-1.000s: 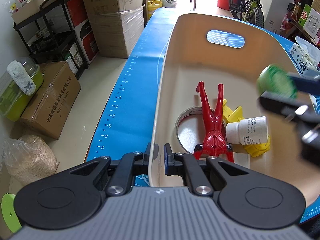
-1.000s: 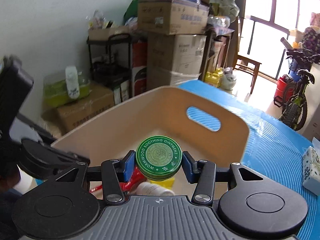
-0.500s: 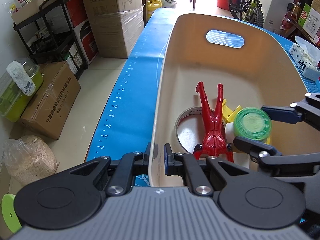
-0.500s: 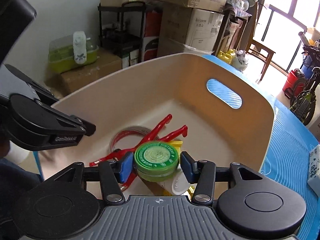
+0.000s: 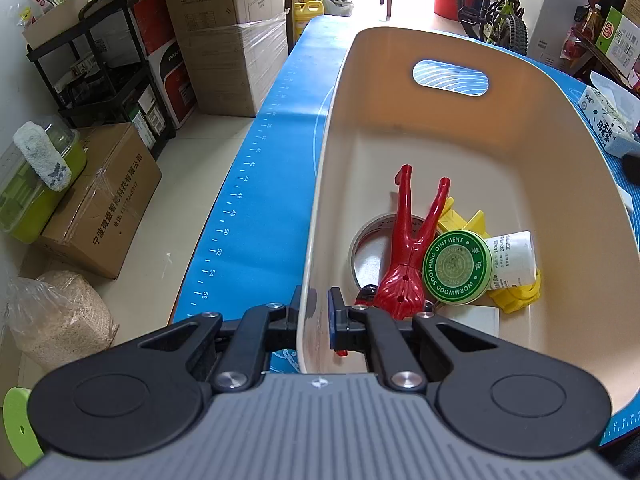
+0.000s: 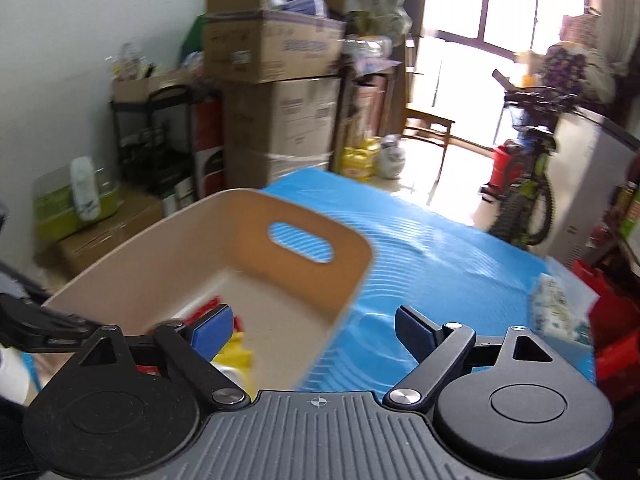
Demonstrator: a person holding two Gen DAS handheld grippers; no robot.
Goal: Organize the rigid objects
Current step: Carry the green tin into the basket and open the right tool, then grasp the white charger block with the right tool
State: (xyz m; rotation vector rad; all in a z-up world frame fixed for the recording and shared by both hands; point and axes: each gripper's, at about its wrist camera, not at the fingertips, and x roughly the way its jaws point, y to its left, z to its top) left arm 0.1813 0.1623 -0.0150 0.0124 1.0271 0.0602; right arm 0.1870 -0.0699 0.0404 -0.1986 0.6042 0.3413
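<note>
Bin [image 5: 560, 184] on mat [image 5: 256, 216], ahead of left tongs [image 5: 314, 314], which pinch its near wall. Inside: tin [image 5: 457, 268] on bottle [image 5: 514, 258], figure [image 5: 408, 264] left of tin, tape roll [image 5: 368, 248] beneath figure.

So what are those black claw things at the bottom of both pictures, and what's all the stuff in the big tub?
Those claws are grabbers that a person holds, one in each hand. Each has a small camera looking out along its two fingers, so each picture is that grabber's own view.

In the left-hand view, the left gripper is pinching the beige tub's rim, holding it steady on the blue mat. Inside lie a green ointment tin, a red plastic toy, a tape roll, a white bottle and a yellow piece.

In the blurry right-hand view, the right gripper has just been opening. Its jaws stand wide with nothing between them. The tin rests in the tub.
</note>
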